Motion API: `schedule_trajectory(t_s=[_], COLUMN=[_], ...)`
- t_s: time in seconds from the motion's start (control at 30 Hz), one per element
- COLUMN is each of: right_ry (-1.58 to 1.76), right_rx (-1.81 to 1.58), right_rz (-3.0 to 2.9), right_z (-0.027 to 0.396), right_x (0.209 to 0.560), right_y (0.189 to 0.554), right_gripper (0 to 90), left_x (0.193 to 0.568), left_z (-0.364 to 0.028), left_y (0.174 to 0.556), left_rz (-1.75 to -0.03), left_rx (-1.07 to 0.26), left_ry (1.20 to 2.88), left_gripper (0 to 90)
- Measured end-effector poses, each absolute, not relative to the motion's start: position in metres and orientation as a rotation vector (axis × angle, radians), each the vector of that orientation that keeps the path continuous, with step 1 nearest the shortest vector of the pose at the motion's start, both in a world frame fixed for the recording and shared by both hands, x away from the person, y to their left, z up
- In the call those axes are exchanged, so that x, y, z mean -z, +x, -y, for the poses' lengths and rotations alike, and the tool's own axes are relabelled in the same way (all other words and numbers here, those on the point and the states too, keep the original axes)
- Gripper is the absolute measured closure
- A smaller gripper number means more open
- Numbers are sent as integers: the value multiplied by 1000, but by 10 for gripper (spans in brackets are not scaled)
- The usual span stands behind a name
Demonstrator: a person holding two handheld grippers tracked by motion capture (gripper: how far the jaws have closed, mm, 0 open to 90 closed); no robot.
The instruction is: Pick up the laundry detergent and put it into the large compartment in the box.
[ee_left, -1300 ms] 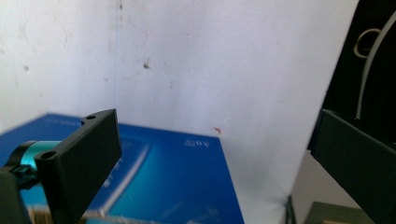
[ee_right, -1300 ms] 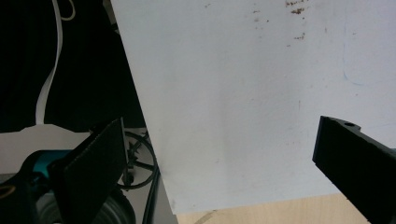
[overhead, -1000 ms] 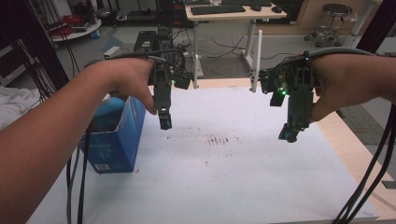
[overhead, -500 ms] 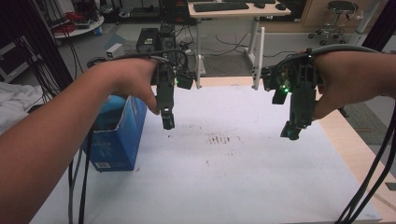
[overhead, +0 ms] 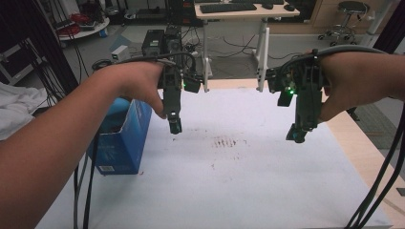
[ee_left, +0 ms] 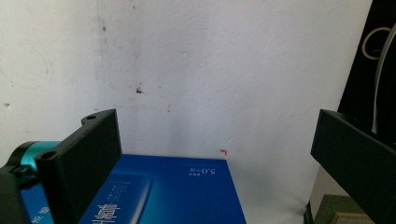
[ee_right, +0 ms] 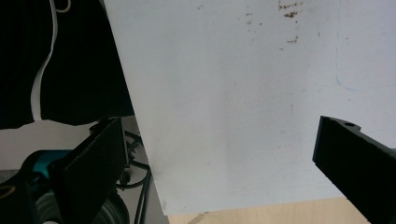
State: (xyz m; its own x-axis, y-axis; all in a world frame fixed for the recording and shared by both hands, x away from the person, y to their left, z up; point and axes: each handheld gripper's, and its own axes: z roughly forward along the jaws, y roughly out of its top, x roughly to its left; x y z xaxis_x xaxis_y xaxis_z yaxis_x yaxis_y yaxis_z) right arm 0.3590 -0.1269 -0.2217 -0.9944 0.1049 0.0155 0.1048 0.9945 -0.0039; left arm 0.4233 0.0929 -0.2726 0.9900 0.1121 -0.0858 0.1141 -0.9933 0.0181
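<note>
While both my hands hang above the white paper-covered table [overhead: 229, 191], my left gripper [overhead: 175, 125] points down near the table's left edge, jaws spread wide with nothing between them. Just beside it, at that edge, stands an open blue cardboard box [overhead: 125, 143] with white lettering [ee_left: 163, 196]. My right gripper [overhead: 297, 134], well apart toward the right edge, is likewise wide open and empty. Brownish specks [overhead: 228, 142] mark the sheet between them.

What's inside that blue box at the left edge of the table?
The blue box stands open-topped, but the high view looks across its rim into a dark interior, and the forearm covers part of the opening. Its contents cannot be made out. Both tongs, left and right, hang above the white sheet.
</note>
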Motion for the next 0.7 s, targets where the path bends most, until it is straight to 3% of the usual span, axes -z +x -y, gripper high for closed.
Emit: schedule_trajectory(t_s=[0.7], right_ry=[-160], right_rx=[6], right_rz=[3121], right_z=[120], right_x=[223], right_y=[360], right_gripper=[21], left_x=[275], left_z=[-98], left_y=[422], left_rz=[-200], left_rx=[165], left_ry=[3085], left_gripper=[17])
